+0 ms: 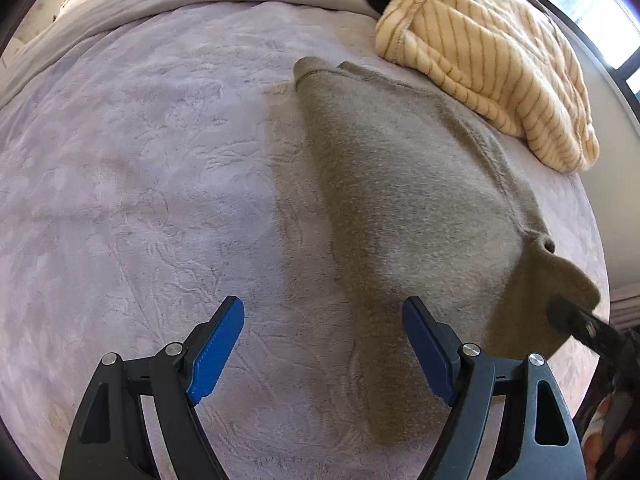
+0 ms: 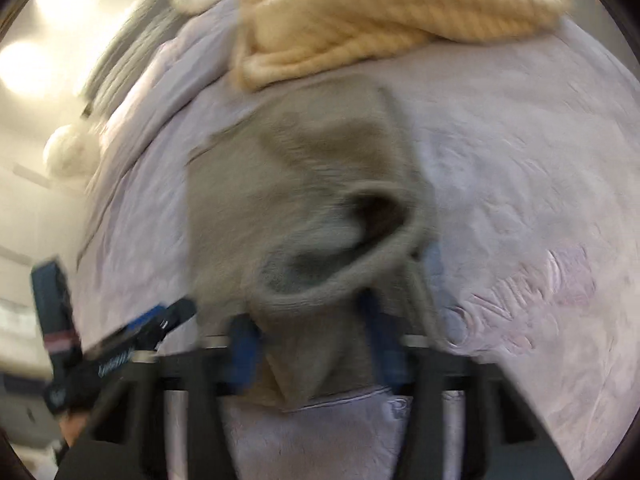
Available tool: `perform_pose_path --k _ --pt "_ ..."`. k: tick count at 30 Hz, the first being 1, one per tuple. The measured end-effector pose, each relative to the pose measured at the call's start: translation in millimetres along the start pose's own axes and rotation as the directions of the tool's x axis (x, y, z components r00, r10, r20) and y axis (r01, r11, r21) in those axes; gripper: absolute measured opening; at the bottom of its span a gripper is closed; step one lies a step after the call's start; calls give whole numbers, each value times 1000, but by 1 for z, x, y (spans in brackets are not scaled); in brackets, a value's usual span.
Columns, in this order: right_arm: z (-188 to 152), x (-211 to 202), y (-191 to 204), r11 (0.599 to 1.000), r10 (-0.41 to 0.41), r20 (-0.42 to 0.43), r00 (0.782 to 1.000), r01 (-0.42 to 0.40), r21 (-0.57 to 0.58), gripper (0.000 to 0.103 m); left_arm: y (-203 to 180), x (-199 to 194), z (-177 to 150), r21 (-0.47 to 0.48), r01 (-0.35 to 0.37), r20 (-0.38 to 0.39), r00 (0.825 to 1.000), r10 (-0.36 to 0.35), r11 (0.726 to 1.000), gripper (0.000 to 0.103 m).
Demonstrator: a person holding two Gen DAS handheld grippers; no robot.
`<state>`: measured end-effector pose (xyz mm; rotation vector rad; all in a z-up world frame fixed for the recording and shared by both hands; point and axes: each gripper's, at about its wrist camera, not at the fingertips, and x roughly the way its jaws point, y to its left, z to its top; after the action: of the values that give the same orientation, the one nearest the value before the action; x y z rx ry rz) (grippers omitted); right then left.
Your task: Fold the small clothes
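Observation:
An olive fuzzy garment (image 1: 400, 180) lies spread on the bed, running from the far middle to the near right. My left gripper (image 1: 323, 306) hovers open over its near left edge, blue pads wide apart and nothing between them. At the garment's near right corner the right gripper (image 1: 568, 316) lifts the cloth. The right wrist view is blurred. There the olive garment (image 2: 300, 168), with a rounded cuff opening, bunches between the blue pads of my right gripper (image 2: 312, 328), which looks shut on it. The left gripper (image 2: 132, 340) shows at the left edge.
A cream garment with tan stripes (image 1: 480, 48) lies heaped at the far right of the bed, just beyond the olive one; it is also in the right wrist view (image 2: 380, 8). A pale lilac plush blanket (image 1: 140, 160) covers the bed. A window (image 1: 600, 12) is at the far right.

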<state>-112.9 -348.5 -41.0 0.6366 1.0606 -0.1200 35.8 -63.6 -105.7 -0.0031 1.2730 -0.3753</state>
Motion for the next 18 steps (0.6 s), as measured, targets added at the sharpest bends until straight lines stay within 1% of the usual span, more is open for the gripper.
perform_pose_path --k 2,3,4,5,6,7,8,9,10,11,12,13,14,16,17,18 --pt "-6 -1 -23 994 -32 -24 999 34 101 32 -3 1 -3 45 -33 7 999 33 998 82" --pt "-10 6 -41 983 -31 -53 998 40 180 31 -3 3 -5 58 -45 7 999 44 997 82" --pt "-17 7 -57 969 -3 -69 998 20 246 26 -2 5 -6 67 -55 2 999 55 996 82" --pt "-23 6 -71 951 39 -73 997 -15 309 26 0 8 -8 71 -65 -11 998 66 995 82" --pt "-28 3 -82 935 63 -75 995 -32 352 27 2 11 -7 71 -77 -20 997 78 995 82" --pt "-31 0 -86 934 43 -87 995 -9 357 27 5 13 -7 70 -99 -30 994 101 993 82" --pt "-34 -2 -89 936 49 -89 995 -15 352 27 9 15 -8 70 -122 -47 991 126 990 82" --pt "-36 -6 -91 937 64 -86 994 -30 347 27 15 20 -10 63 -136 -81 987 141 989 82" --pt "-38 -11 -91 940 75 -80 994 -44 340 31 21 23 -12 46 -123 -105 986 127 991 82" --pt "-38 -15 -90 943 89 -70 994 -62 326 32 29 24 -15 -3 -59 -137 989 58 998 82" --pt "-39 -20 -89 947 111 -61 992 -87 308 32 34 22 -18 -42 3 -151 989 -10 999 82" --pt "-39 -21 -87 949 131 -55 990 -109 294 34 37 21 -20 -65 45 -153 987 -54 997 82" --pt "-39 -22 -86 949 155 -44 987 -136 285 39 38 16 -22 -94 117 -152 980 -130 989 82" --pt "-38 -21 -83 944 181 -36 983 -163 286 40 35 14 -24 -115 197 -155 965 -213 974 82" --pt "-34 -14 -81 940 193 -35 981 -175 292 40 31 15 -25 -128 245 -164 951 -264 961 82" --pt "-32 -10 -81 937 197 -35 980 -177 301 40 27 18 -26 -137 277 -179 937 -299 951 82"
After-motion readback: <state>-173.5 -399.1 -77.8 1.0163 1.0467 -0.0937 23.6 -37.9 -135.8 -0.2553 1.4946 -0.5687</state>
